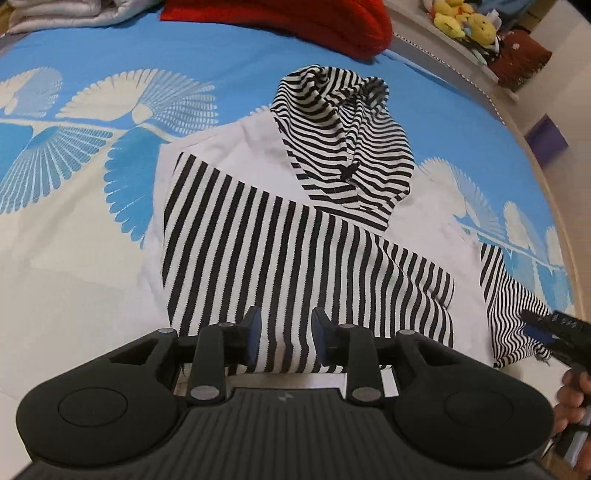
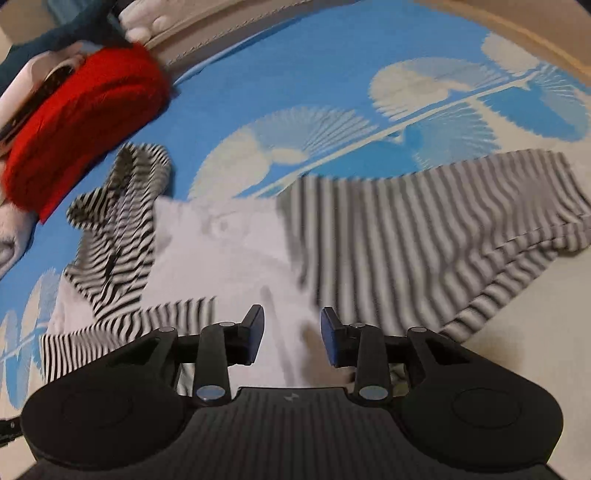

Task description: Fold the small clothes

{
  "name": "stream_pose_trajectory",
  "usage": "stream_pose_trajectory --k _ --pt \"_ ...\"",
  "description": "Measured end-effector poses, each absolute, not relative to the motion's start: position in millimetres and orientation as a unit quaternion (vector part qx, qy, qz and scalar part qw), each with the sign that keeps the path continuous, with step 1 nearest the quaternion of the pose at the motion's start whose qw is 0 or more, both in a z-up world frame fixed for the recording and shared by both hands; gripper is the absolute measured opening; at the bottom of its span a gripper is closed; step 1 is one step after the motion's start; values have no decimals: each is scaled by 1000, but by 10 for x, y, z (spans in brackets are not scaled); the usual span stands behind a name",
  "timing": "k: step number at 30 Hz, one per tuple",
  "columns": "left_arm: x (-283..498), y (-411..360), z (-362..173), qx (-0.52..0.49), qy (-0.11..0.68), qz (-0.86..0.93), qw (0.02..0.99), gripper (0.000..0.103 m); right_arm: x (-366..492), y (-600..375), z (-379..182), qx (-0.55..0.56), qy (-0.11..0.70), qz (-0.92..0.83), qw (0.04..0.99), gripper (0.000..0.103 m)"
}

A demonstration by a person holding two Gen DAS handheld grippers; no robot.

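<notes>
Both the left gripper (image 1: 286, 338) and right gripper (image 2: 291, 338) hang with jaws released above the striped hoodie (image 1: 295, 240); next, pinch the six-o'clock hem evenly.

Motion blurs the striped hoodie (image 2: 388, 240); its hem hidden.

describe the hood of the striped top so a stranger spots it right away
On the blue bedsheet lies a white top with striped sleeves. Its hood sits at the far end, near the red garment: narrow black-and-white stripes, dark drawstring.
</notes>
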State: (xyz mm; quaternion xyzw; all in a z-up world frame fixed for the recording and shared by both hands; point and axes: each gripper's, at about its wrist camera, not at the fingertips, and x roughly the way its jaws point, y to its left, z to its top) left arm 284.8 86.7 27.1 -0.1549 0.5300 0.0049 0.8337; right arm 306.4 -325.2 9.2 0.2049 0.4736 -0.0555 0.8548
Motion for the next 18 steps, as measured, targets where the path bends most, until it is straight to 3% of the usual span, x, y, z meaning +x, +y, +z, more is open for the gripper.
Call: stream_pose_trajectory --k 12,18 --pt "2852 962 300 -146 527 18 837 33 2709 -4947 -154 330 432 -237 805 40" --pt "2882 897 269 -141 530 15 836 33 2609 -5261 -380 390 421 -264 776 43"
